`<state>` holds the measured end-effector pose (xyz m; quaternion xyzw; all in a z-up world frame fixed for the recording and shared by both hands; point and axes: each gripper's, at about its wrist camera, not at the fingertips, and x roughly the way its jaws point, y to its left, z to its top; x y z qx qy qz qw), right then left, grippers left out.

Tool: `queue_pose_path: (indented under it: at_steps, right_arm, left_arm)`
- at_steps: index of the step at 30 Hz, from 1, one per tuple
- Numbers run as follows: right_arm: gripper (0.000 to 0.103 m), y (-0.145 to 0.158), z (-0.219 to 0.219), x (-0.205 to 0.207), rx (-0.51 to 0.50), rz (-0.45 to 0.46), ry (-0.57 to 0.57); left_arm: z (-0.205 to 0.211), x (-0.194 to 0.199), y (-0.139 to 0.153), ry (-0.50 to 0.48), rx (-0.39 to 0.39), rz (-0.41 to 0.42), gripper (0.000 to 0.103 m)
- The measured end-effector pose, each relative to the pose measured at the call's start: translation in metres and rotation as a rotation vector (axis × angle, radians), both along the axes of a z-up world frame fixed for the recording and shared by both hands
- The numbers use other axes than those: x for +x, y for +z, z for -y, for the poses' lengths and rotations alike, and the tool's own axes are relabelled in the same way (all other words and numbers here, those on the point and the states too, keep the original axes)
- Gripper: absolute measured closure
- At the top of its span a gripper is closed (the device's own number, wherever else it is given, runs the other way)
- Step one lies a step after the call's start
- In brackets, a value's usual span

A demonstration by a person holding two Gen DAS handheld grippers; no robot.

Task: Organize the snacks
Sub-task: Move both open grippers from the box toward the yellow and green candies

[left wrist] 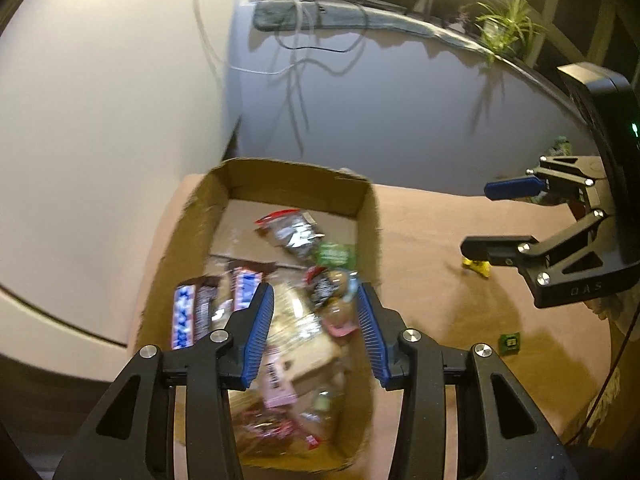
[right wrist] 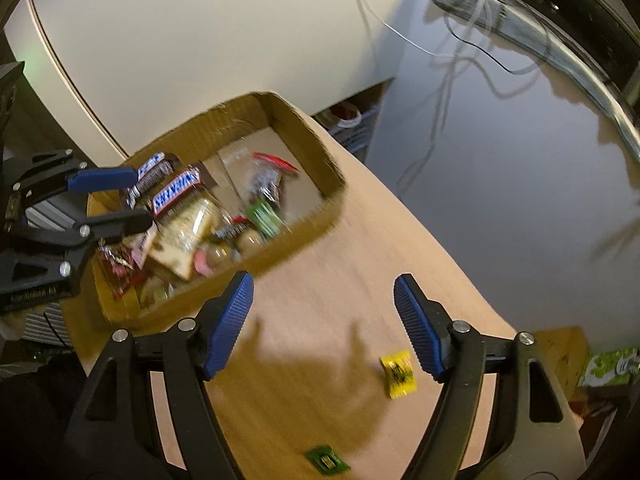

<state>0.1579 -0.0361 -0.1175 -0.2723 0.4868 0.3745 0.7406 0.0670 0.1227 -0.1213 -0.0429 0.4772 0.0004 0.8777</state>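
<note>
Cardboard open-top box (left wrist: 362, 196) on tan table (left wrist: 440, 300), packed with wrapped snacks. Left gripper (left wrist: 316, 328) above it, fingers wide apart, empty. Right gripper (right wrist: 324, 324) fingers wide, empty; yellow candy wrapper (right wrist: 398, 374) at 5 o'clock of box.

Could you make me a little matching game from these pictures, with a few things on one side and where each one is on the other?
Things:
1. Snickers bars
2. yellow candy
3. green packet
4. left gripper

Places:
A. on the table, near the right gripper's right finger
B. open above the cardboard box
C. inside the box
D. on the table, at the near edge of the right wrist view

Pairs: 1-C, 2-A, 3-D, 4-B
</note>
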Motion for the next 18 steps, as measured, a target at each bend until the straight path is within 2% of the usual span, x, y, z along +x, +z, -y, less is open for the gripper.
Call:
queue_pose_path:
  at_steps: [11,18]
  right_arm:
    - [0.028,-0.016,0.077,-0.018,-0.032,-0.052,-0.081]
    - [0.028,-0.035,0.110,-0.035,-0.042,-0.103,-0.117]
  left_arm:
    - [0.052,0.021,-0.008,-0.136,-0.031,-0.028,0.061]
    - [0.088,0.032,-0.021,-0.216,-0.055,-0.066,0.061]
